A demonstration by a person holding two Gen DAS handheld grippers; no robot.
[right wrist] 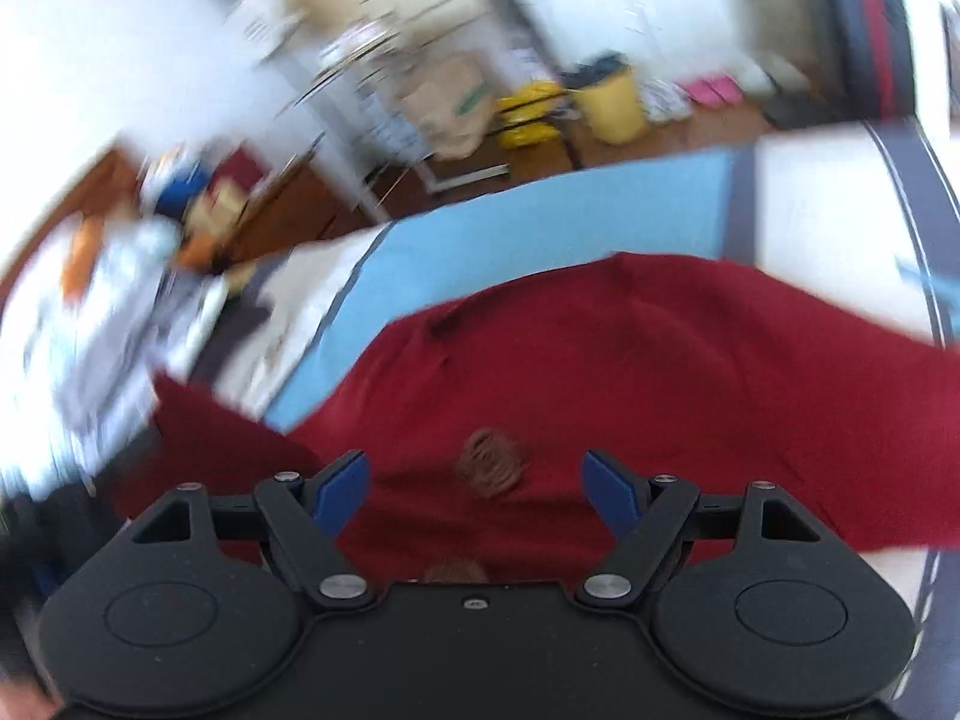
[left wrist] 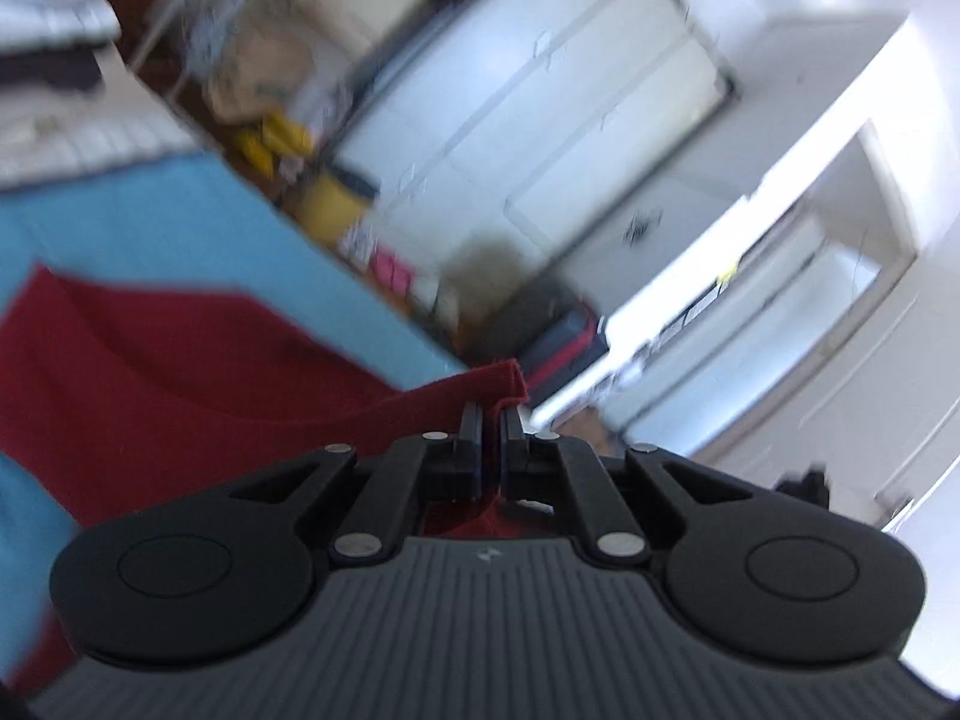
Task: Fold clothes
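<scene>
Gripping: the left gripper point(left wrist: 491, 420) has its fingers pressed together on a corner of the red garment point(left wrist: 180, 360), lifted off the surface.
Right gripper point(right wrist: 474, 480): fingers wide apart, nothing between them, hovering over the cloth.
Red garment: spread across the blue mat point(right wrist: 510, 222), a small round emblem point(right wrist: 493, 461) showing just ahead of the right fingers.
Beyond: yellow bucket point(right wrist: 612, 102) on the floor; the rest blurred.

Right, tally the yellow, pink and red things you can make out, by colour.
Red: 1, the garment
Yellow: 2, the bucket and the bag
Pink: 1, a blurred item on the floor
Total: 4
</scene>
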